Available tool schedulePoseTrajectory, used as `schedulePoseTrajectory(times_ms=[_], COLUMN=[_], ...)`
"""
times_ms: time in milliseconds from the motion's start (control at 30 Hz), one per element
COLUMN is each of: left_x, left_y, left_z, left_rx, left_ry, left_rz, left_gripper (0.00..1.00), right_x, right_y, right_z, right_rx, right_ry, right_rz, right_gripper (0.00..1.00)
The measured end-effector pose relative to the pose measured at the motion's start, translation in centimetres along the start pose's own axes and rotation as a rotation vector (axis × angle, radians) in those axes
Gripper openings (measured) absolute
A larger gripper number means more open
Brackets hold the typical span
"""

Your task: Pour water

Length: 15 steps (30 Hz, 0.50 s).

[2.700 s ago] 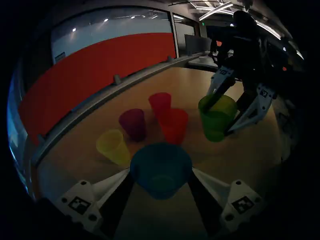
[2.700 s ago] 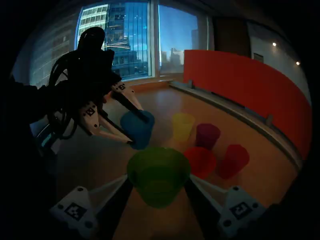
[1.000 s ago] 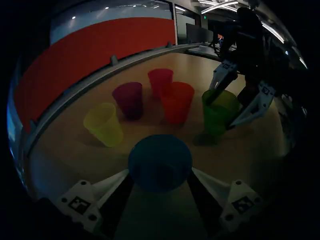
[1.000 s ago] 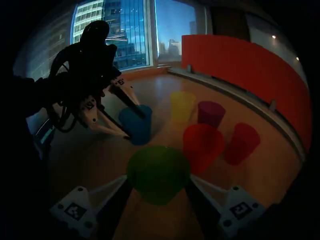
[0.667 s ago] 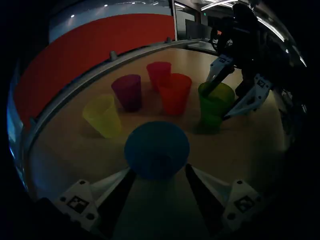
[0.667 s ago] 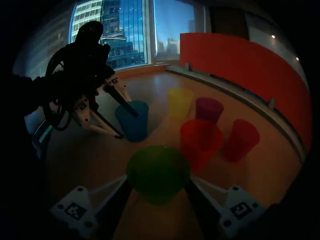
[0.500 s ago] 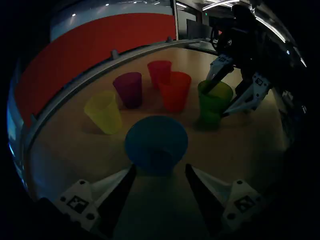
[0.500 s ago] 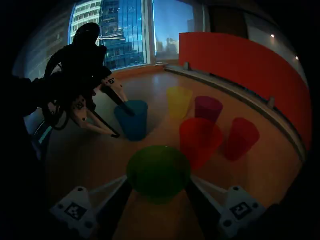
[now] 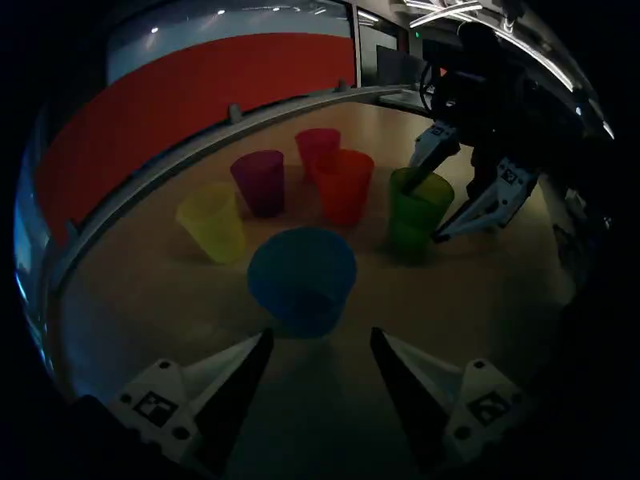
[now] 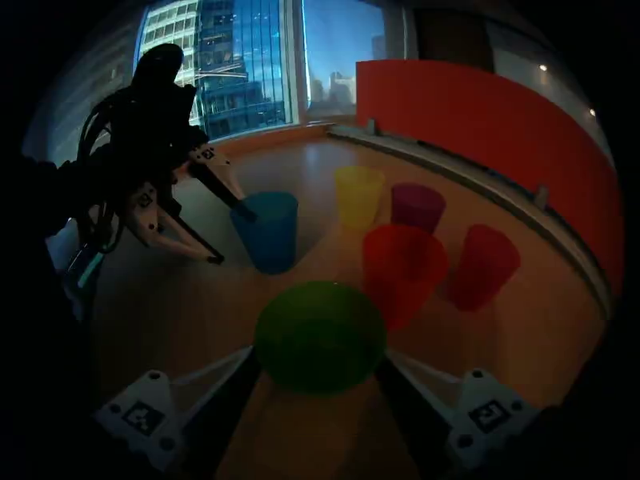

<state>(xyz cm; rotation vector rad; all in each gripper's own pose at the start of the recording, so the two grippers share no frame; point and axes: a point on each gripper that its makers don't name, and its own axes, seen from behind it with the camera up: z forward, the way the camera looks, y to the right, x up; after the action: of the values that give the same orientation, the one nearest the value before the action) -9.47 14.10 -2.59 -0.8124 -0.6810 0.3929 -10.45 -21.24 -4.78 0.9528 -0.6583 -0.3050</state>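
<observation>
Tabletop (image 9: 488, 308), blue cup (image 9: 302, 276) beyond left jaws

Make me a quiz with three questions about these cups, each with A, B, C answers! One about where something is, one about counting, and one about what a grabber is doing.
1. Where is the blue cup?
A. Upright on the table, in front of the left gripper
B. Stacked inside another cup
C. Lying on its side

2. How many cups are there?
A. Four
B. Six
C. Eight

3. What is the left gripper doing?
A. Squeezing the blue cup
B. Squeezing a spoon
C. Open, holding nothing

Answers:
1 A: it stands upright by itself ahead of the fingertips.
2 B: blue cup, green cup, yellow cup, purple cup, red cup, pink cup.
3 C: its fingers are spread wider than the cup and do not press it.
</observation>
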Motion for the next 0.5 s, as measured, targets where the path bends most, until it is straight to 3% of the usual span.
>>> schedulePoseTrajectory(times_ms=[300,500], left_x=[-0.2,-0.6], left_y=[-0.4,-0.1], left_z=[-1.9,-3.2], left_rx=[0.031,0.050], left_ry=[0.029,0.054], left_rz=[-0.029,-0.053], left_gripper=[0.90,0.90], right_x=[-0.7,-0.8], right_y=[0.1,-0.1], right_z=[-1.7,-3.5], right_rx=[-0.037,-0.071], right_ry=[0.005,0.026], right_rz=[0.011,0.019], right_gripper=[1.00,1.00])
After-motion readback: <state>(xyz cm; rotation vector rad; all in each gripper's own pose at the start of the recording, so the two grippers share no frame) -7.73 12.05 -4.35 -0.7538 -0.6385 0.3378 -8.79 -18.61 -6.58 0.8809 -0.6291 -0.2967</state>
